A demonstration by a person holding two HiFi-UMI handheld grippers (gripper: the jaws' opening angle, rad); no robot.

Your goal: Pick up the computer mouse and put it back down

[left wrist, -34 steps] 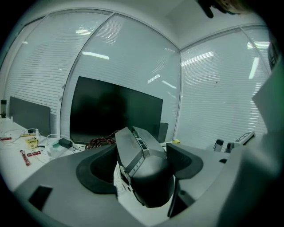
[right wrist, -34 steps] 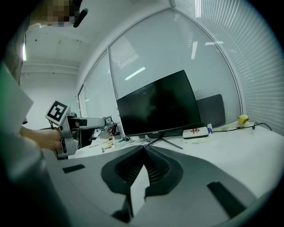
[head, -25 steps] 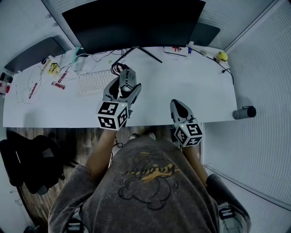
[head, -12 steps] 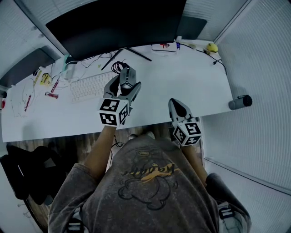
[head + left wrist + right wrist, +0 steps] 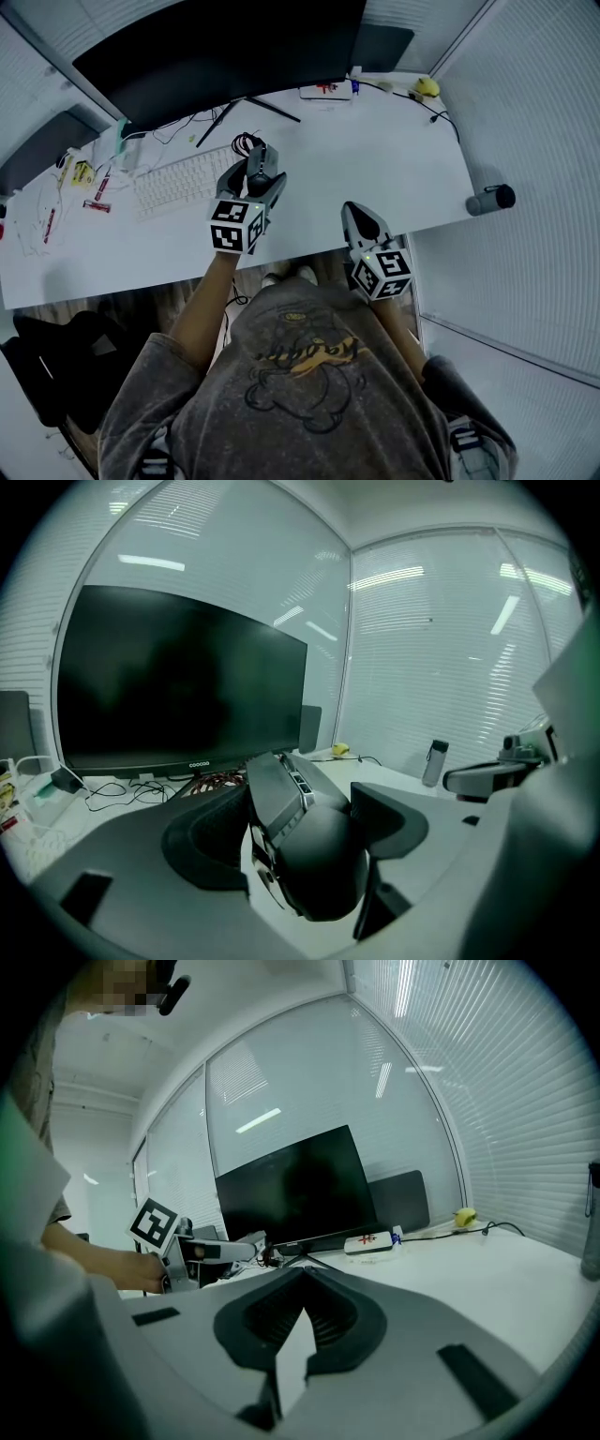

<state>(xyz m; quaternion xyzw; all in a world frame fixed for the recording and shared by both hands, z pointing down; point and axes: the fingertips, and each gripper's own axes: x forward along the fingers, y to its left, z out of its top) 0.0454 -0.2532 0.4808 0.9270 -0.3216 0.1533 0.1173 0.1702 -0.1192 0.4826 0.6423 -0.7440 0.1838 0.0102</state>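
A dark grey computer mouse (image 5: 262, 165) (image 5: 305, 846) is held above the white desk (image 5: 375, 159), just right of the keyboard (image 5: 178, 183). My left gripper (image 5: 255, 173) (image 5: 295, 832) is shut on it, one jaw pressing each side. In the left gripper view the mouse fills the gap between the jaws and tilts a little. My right gripper (image 5: 361, 217) (image 5: 302, 1279) hovers over the desk's near edge with its jaws closed together and nothing between them.
A large black monitor (image 5: 216, 56) stands at the back of the desk on a thin-legged stand. Cables (image 5: 246, 142) lie behind the mouse. Small items clutter the desk's left end (image 5: 84, 178). A yellow object (image 5: 427, 86) and a white box (image 5: 325, 91) lie far right. A bottle (image 5: 489, 199) stands beyond the desk's right edge.
The head camera has shifted, so the desk looks turned. The left gripper still holds the mouse in about the same place. The right gripper has hardly moved.
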